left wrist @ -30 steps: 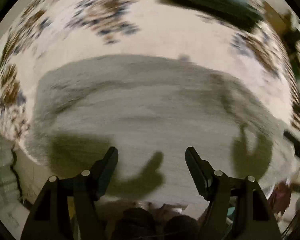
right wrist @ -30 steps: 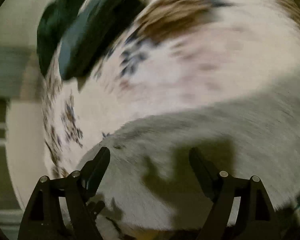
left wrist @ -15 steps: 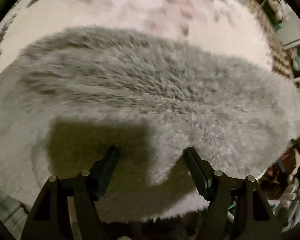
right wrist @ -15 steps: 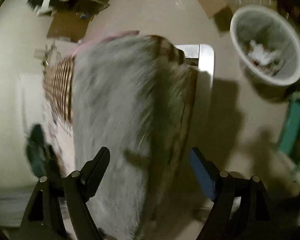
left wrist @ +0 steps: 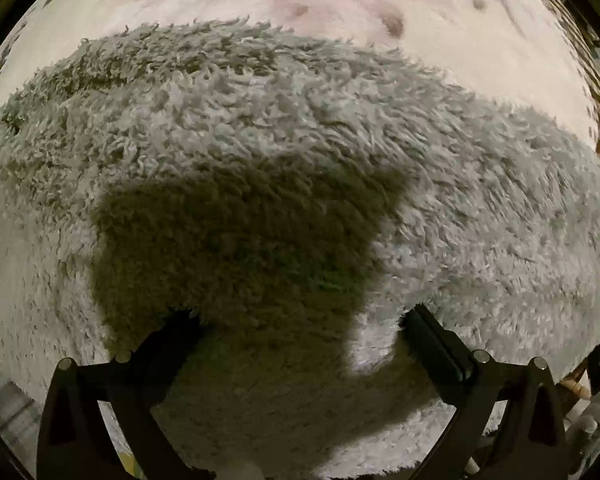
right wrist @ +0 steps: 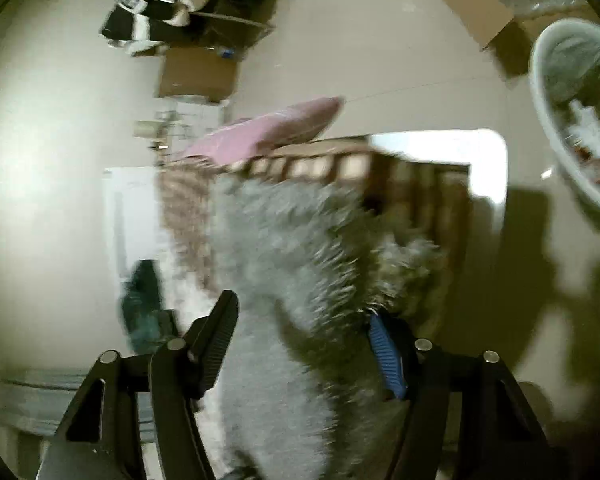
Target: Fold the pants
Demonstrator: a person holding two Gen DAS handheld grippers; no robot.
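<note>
wastebasket [right wrist: 580, 120], cardboard box [right wrist: 476, 8], perhaps pink cushion [right wrist: 268, 128]

The left wrist view looks forward between the spread fingers of the left gripper [left wrist: 298, 320], pressed very close onto the fluffy grey pants [left wrist: 300, 152], with patterned bedding [left wrist: 420, 4] beyond. The right wrist view, past the right gripper [right wrist: 304, 320], looks from higher and farther, down over the same pants [right wrist: 284, 248], onto the floor [right wrist: 380, 40] and a basket [right wrist: 548, 120]
</note>
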